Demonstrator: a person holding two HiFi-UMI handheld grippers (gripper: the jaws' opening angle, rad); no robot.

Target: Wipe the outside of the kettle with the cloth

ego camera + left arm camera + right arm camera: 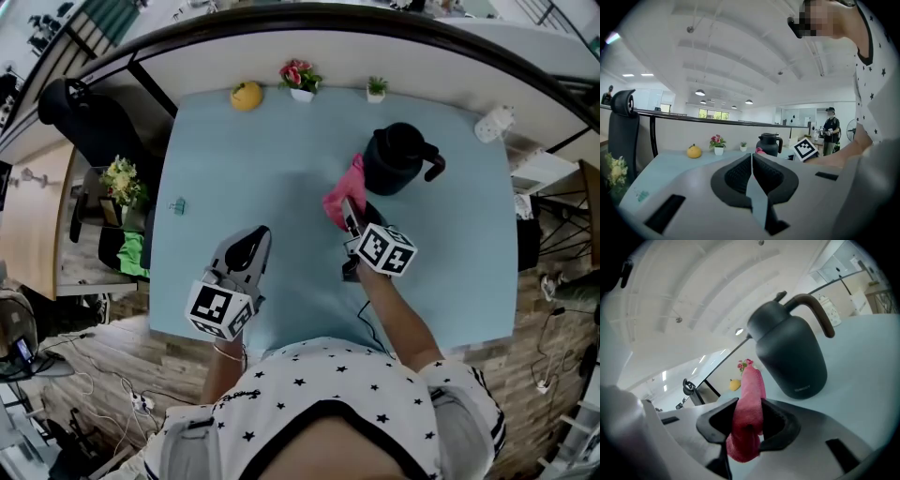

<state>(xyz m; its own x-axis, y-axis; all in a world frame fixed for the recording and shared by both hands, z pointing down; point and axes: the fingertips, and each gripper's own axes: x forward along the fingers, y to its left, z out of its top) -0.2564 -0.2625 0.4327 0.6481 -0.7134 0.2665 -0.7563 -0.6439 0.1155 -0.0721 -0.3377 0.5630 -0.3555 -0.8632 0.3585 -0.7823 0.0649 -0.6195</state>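
A black kettle [398, 157] [790, 352] [769, 143] with a curved handle stands upright at the far right of the pale blue table [272, 187]. My right gripper [349, 219] [749, 417] is shut on a pink cloth [342, 194] [748, 413], and holds it just left of the kettle's base; whether cloth and kettle touch, I cannot tell. My left gripper [248, 246] [752, 169] hovers over the table's near left part, its jaws pressed together with nothing between them.
Along the table's far edge sit a yellow fruit [247, 95], a pot of pink flowers [300, 79] and a small green plant [376, 89]. A white object [494, 123] lies at the far right corner. A black chair [89, 122] stands left of the table.
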